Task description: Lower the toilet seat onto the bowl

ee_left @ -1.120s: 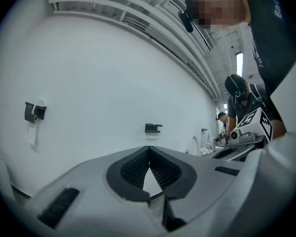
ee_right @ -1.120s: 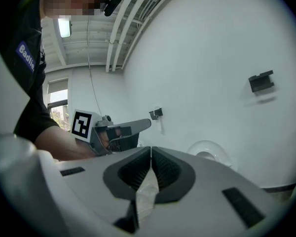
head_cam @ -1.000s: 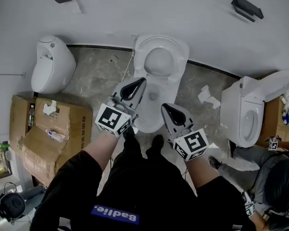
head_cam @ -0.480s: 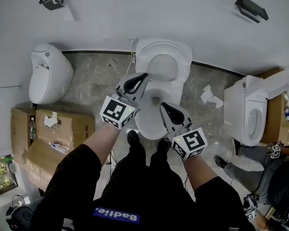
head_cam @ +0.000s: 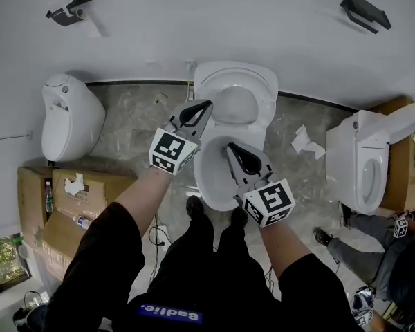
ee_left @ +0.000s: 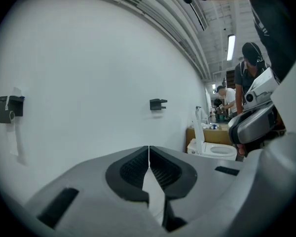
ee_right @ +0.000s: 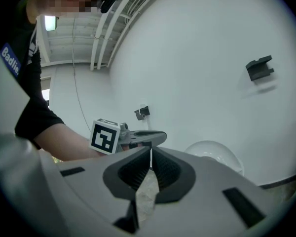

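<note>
The white toilet stands against the wall in the head view, its seat [head_cam: 236, 81] raised upright above the bowl [head_cam: 209, 178]. My left gripper [head_cam: 207, 104] is shut and empty, its tips beside the left edge of the raised seat; I cannot tell if they touch. My right gripper [head_cam: 228, 146] is shut and empty too, hovering over the bowl. In the left gripper view the closed left gripper [ee_left: 149, 147] faces the bare wall. In the right gripper view the closed right gripper [ee_right: 151, 150] points past the left gripper [ee_right: 158, 136] with the seat's rounded top [ee_right: 213, 155] to the right.
A urinal [head_cam: 66, 113] hangs to the left, above cardboard boxes [head_cam: 62, 199]. A second toilet [head_cam: 363, 161] stands at the right with crumpled paper [head_cam: 306, 142] on the floor between. Black brackets [head_cam: 363, 9] are on the wall. Another person [head_cam: 380, 254] crouches at lower right.
Both grippers have moved forward toward the toilet. The left tips now sit level with the raised seat, and the right gripper has come over the bowl. Both stayed shut.
</note>
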A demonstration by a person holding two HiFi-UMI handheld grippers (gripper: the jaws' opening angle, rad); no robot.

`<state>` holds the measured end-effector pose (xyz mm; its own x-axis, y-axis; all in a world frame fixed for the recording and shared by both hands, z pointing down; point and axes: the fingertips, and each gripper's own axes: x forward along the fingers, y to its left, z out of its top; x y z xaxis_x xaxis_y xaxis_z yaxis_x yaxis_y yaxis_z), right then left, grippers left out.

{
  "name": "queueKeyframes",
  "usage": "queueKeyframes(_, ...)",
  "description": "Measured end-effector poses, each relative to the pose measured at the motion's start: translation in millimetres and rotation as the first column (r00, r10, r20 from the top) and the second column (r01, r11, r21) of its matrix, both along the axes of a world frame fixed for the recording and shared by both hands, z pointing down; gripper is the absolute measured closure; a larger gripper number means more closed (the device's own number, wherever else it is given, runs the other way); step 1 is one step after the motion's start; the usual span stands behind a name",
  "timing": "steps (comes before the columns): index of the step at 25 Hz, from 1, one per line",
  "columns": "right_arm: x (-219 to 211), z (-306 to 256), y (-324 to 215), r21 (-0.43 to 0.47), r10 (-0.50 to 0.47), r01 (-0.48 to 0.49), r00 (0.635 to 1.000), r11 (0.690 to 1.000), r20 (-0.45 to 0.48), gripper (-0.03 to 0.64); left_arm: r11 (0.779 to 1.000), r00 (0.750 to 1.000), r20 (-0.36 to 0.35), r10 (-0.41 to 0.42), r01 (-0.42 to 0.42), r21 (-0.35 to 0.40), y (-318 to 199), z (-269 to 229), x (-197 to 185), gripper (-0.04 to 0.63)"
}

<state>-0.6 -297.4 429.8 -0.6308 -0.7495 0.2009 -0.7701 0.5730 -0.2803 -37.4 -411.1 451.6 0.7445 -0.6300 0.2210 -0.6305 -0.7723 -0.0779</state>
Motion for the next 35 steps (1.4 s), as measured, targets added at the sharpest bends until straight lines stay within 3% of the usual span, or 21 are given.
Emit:
queueKeyframes(10,-4.0,20.5,-19.8,-0.023,-0.015,0.014,1.0,1.0,-0.019,0.586,0.998,0.985,0.162,0.054,-0.05,-0.033,-54.8,51.6,3.4,0.577)
queueKeyframes(12,-4.7,23.9,-19.5,-0.028,-0.017,0.016,1.0,0.999,-0.018,0.586,0.997,0.976,0.205,0.071,-0.064,-0.043,-66.6,63.3,4.9,0.575)
queueKeyframes(16,-6.3,35.2,-13.2,-0.052,-0.023,0.022,1.0,0.998,-0.017,0.586,0.994,0.957,0.271,0.108,-0.097,-0.057,-85.0,81.8,11.2,0.503)
queueKeyframes(21,-4.7,52.8,-2.8,-0.087,-0.026,0.024,1.0,0.996,-0.018,0.586,0.99,0.927,0.349,0.138,-0.12,-0.072,-106.5,108.9,18.3,0.503)
queueKeyframes(29,0.9,73.5,8.3,-0.119,0.0,0.001,1.0,0.993,0.006,0.586,0.986,0.904,0.395,0.165,-0.144,-0.084,-127.8,129.8,25.7,0.492)
queueKeyframes(35,-0.9,85.6,20.1,-0.139,-0.011,0.014,1.0,0.99,0.022,0.586,0.98,0.857,0.476,0.197,-0.186,-0.072,-135.0,141.4,28.0,0.492)
